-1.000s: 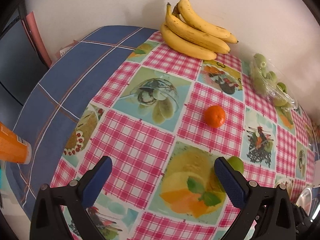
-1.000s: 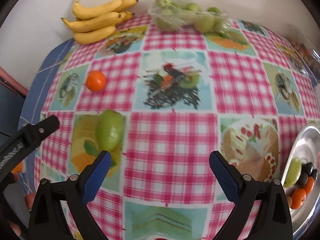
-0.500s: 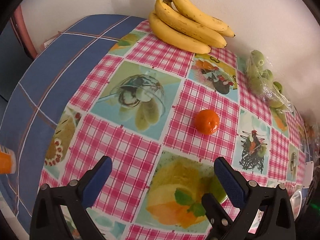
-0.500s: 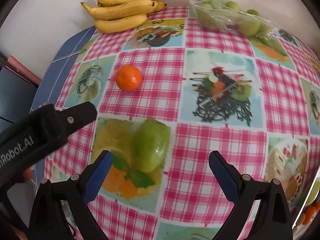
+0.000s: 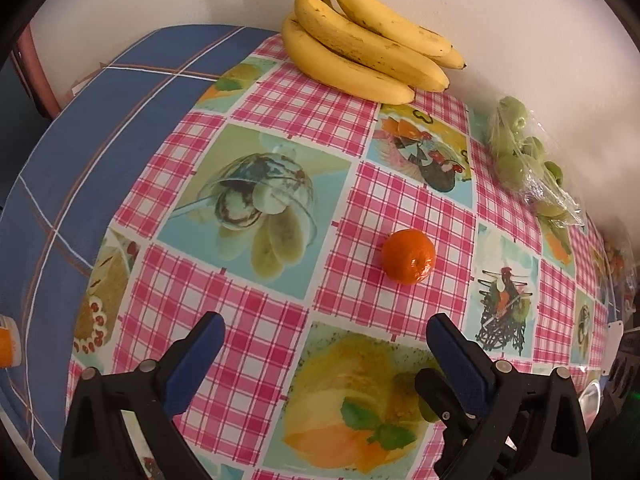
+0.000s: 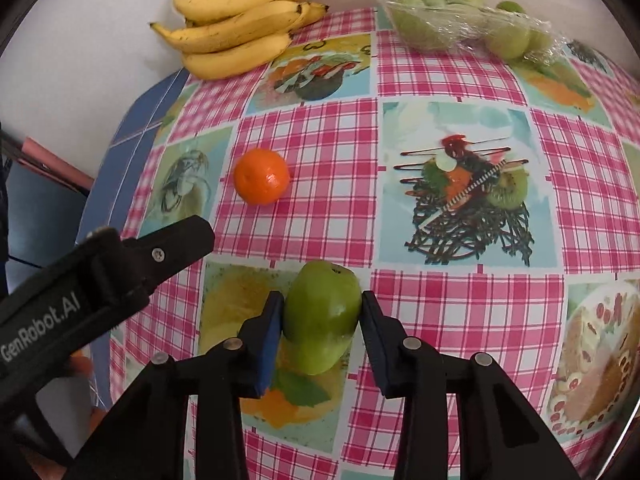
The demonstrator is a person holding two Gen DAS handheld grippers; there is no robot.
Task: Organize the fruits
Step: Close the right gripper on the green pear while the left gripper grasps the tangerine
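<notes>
A green mango [image 6: 322, 316] lies on the checked tablecloth, and my right gripper [image 6: 320, 312] is shut on it, a pad on each side. In the left wrist view only a sliver of the green mango [image 5: 426, 412] shows, behind the right gripper's finger. My left gripper [image 5: 324, 340] is open and empty above the cloth, a little short of the orange mandarin [image 5: 408, 255]. The mandarin [image 6: 262, 176] also shows in the right wrist view, beyond the left gripper's finger [image 6: 176, 240].
A bunch of bananas [image 5: 360, 56] [image 6: 240, 28] lies against the back wall. A clear bag of small green fruits [image 5: 524, 164] [image 6: 464, 20] lies to its right. An orange container [image 5: 6, 346] stands past the table's left edge.
My right gripper moved forward over the green mango and shut on it. My left gripper moved forward toward the mandarin and stayed open.
</notes>
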